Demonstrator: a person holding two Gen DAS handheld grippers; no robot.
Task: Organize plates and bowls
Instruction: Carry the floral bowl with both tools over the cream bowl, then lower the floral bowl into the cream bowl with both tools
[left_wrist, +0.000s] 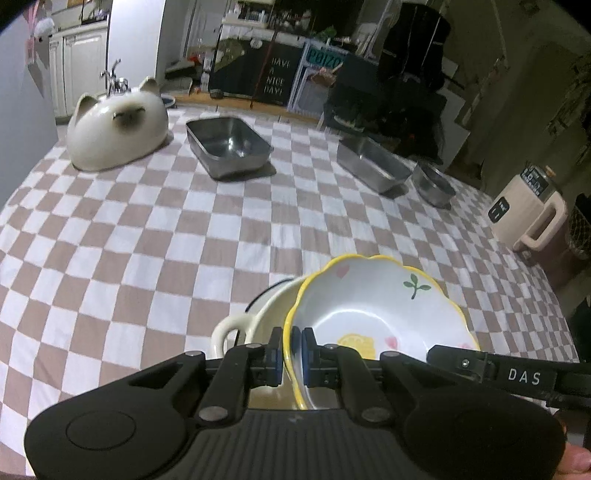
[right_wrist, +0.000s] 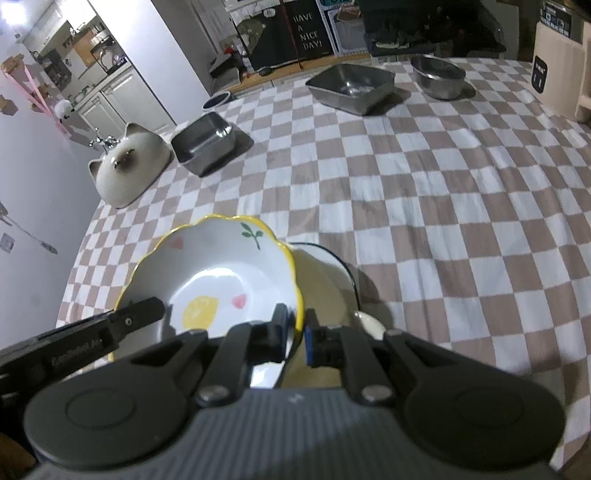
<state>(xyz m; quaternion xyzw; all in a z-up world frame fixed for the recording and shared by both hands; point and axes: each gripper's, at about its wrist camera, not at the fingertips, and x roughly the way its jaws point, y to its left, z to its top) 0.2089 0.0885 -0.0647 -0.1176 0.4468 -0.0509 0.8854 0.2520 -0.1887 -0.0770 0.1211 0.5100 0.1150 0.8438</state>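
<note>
Directly over the cream handled pot (left_wrist: 255, 325) the yellow-rimmed bowl (left_wrist: 373, 310) is held tilted, clamped at opposite rim edges by both tongs: left tongs (left_wrist: 293, 354) on its near-left rim, right tongs (right_wrist: 295, 334) opposite. Bowl is carried above the desk (left_wrist: 184, 229) (nesting downward seems next), w/ the pot just beneath.

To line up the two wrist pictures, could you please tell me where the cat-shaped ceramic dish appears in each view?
Left wrist: the cat-shaped dish sits upper left, on the far part of the checkered cloth, left of a steel tray.
Right wrist: the cat-shaped dish sits at the left edge, mid-height, by the wall, beside the same steel tray.
Shared landmark: the black "HAVE A NICE DAY!" sign.
</note>
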